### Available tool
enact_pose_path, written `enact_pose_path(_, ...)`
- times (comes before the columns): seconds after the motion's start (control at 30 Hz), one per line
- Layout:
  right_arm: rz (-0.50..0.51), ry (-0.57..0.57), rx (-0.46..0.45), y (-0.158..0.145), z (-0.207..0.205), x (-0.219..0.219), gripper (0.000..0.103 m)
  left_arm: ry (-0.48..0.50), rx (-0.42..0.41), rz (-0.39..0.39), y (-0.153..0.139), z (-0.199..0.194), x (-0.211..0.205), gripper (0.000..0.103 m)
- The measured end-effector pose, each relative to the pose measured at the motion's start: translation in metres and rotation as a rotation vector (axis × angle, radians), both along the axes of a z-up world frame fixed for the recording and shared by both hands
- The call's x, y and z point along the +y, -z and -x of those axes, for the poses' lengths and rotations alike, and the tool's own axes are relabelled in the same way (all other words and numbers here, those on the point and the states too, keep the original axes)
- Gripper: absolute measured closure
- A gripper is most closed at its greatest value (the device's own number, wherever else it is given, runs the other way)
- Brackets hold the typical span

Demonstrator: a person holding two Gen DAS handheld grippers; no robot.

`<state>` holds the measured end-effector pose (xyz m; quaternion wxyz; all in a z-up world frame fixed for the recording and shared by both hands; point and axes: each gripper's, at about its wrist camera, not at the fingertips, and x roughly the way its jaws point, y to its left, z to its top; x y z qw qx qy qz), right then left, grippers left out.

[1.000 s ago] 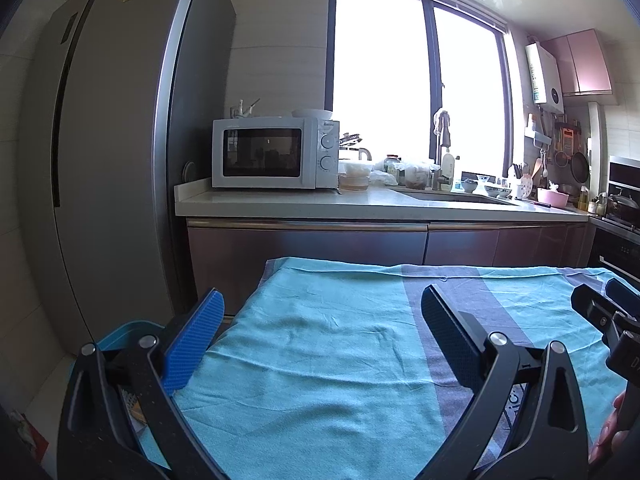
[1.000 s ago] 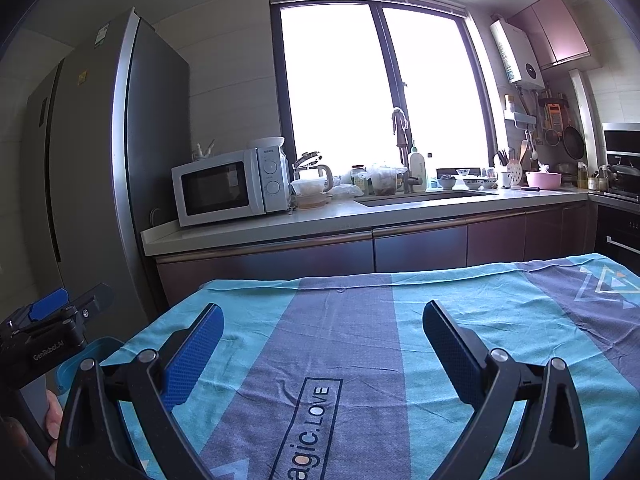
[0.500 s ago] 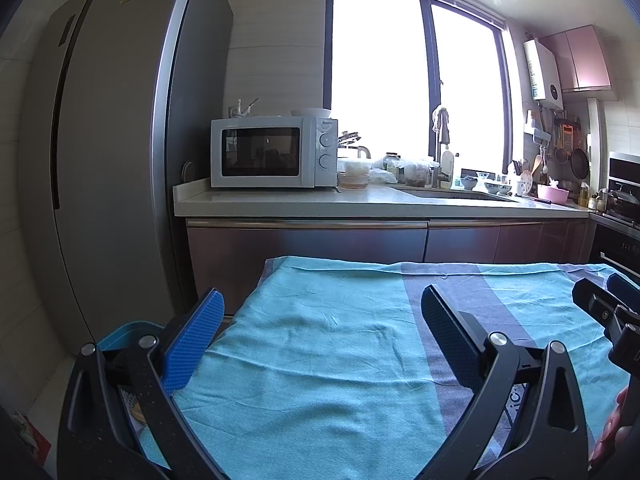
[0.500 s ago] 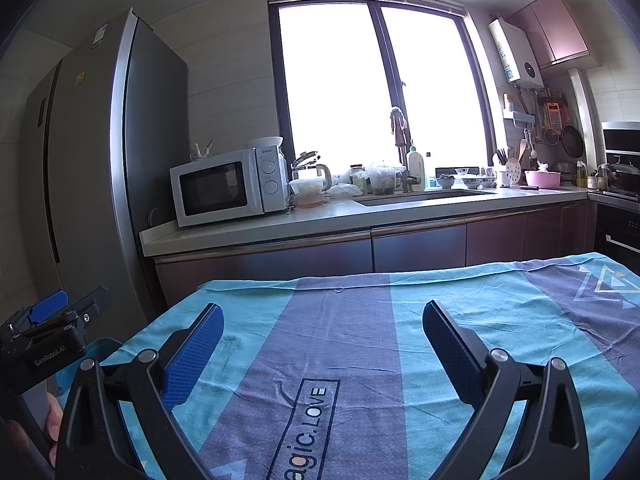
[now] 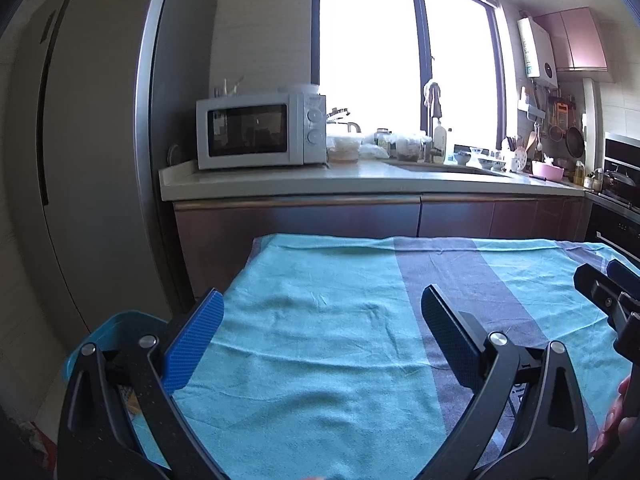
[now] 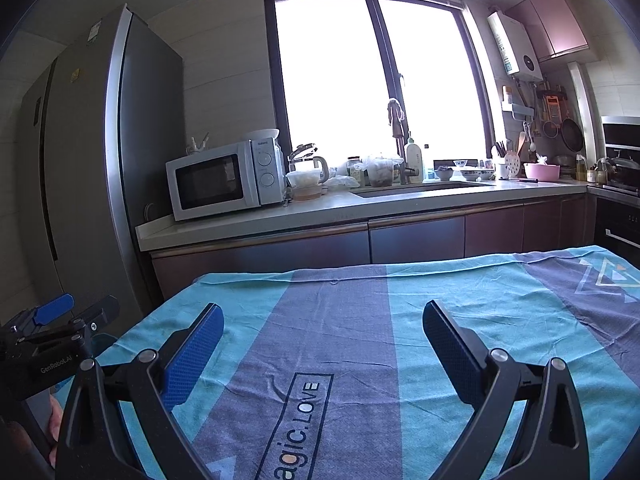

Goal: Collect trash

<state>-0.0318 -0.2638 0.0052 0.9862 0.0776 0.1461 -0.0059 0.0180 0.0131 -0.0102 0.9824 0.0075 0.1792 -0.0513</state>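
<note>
The left gripper [image 5: 322, 316] hangs above the tabletop [image 5: 320, 344], which a teal and grey striped cloth covers; its jaws are spread wide with nothing between them and touch nothing. The right gripper [image 6: 323, 330] hangs above the same cloth [image 6: 360, 320], jaws equally wide apart and empty. No trash shows on the cloth in either view. A blue bin [image 5: 120, 330] stands on the floor just beside the tabletop's left edge, behind the left gripper's blue finger pad [image 5: 196, 346]; something lies inside, too hidden to identify.
</note>
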Motion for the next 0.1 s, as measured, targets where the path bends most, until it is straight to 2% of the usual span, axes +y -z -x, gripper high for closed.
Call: enact_pose_path(0.1,0.003,0.011,0.053,0.004,-0.010,-0.010,0.007,0.025,0.133,0.003,0.012,-0.031,-0.002,0.006)
